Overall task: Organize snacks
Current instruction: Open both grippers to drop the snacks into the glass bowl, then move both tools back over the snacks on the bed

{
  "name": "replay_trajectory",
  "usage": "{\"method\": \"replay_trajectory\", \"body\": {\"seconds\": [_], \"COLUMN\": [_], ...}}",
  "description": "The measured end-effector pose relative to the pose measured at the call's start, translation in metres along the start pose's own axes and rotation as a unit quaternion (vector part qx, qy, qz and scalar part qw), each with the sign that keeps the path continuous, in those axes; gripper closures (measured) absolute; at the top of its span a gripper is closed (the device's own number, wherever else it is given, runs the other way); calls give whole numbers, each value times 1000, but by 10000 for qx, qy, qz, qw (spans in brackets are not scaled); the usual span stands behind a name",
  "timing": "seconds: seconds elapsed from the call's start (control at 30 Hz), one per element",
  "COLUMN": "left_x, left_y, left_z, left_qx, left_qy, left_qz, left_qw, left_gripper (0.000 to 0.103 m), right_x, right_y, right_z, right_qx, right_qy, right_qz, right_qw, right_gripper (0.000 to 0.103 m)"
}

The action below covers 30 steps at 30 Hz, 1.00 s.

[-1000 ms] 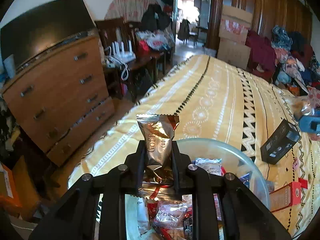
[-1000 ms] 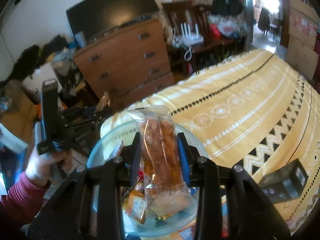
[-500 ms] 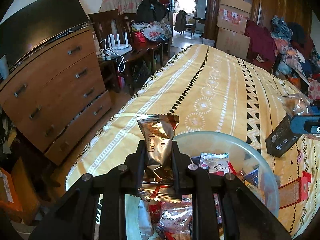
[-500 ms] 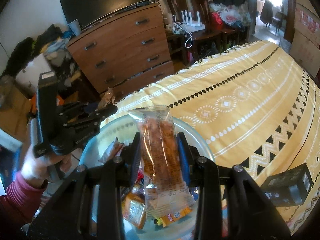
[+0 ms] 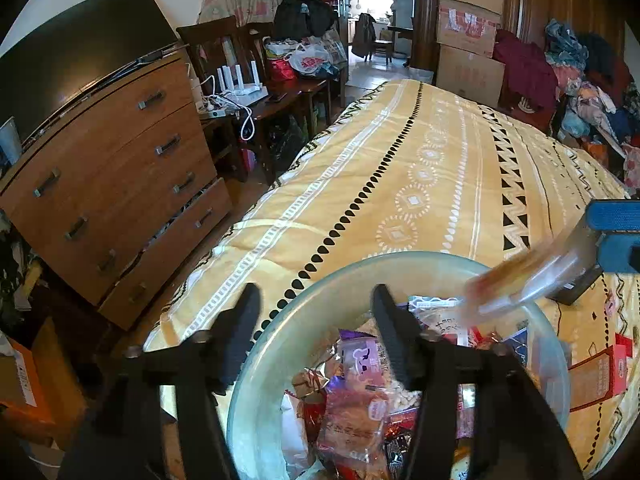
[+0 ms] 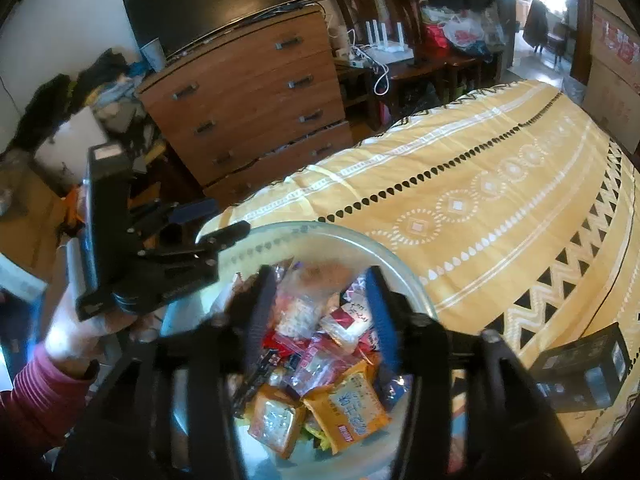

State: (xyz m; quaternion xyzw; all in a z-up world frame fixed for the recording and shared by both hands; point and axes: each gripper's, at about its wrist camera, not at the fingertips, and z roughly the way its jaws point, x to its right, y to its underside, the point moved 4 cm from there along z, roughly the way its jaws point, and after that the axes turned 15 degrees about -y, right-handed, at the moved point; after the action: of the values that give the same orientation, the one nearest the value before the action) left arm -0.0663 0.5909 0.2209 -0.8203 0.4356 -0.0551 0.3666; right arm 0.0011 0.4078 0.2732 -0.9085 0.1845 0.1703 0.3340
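A glass bowl (image 5: 400, 258) (image 6: 320, 227) heaped with wrapped snacks sits at the near end of the bed. My left gripper (image 5: 316, 292) hangs over its left rim, jaws opening, with nothing between the fingers. My right gripper (image 6: 319, 276) is above the bowl's middle, jaws also opening. A clear packet of orange snacks (image 6: 304, 304) shows blurred between its fingers, loose from the pads and dropping. The left wrist view catches that packet (image 5: 520, 284) slanting down from the right gripper's blue pads (image 5: 612, 216). A hand in a red sleeve (image 6: 44, 384) holds the left gripper (image 6: 224, 218).
A yellow patterned bedspread (image 5: 440, 160) stretches away behind the bowl. A black box (image 6: 580, 376) and a red box (image 5: 600, 368) lie on it at the right. A wooden dresser (image 5: 112, 184) stands left of the bed, with cluttered chairs beyond.
Both grippers have gone from shut to open. The gold-brown packet has left the left fingers, and the clear orange packet has slipped from the right pads toward the bowl.
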Motion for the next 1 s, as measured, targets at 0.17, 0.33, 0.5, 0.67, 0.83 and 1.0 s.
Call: {"method": "replay_trajectory", "body": {"seconds": [0.17,0.33,0.5,0.67,0.83,1.0], "left_x": [-1,1,19,53,105,156], "left_y": [0,2,20,38,40,39], "left_z": [-7,-37,-96,-152,-192,-226], "left_qx": [130,391,964,1410,1364,1360], "left_qy": [-59,142,537,1066,2150,2984], "left_qz": [-52,-141,-75,208,415,444], "left_qw": [9999,9990,9939,9840,9662,9437], "left_gripper": [30,30,23,17,17,17], "right_x": [-1,-7,-22,-26,-6,0], "right_y": [4,19,76,160,248,321], "right_z": [-2,-24,-68,-149,-271,-362], "right_qx": [49,451,1074,1719,2375,3008], "right_qy": [-2,-59,-52,184,1173,1632], "right_qz": [-59,-195,-486,-656,-483,63], "right_qw": [10000,9988,9930,9827,9631,9396], "right_gripper": [36,28,23,21,11,5]}}
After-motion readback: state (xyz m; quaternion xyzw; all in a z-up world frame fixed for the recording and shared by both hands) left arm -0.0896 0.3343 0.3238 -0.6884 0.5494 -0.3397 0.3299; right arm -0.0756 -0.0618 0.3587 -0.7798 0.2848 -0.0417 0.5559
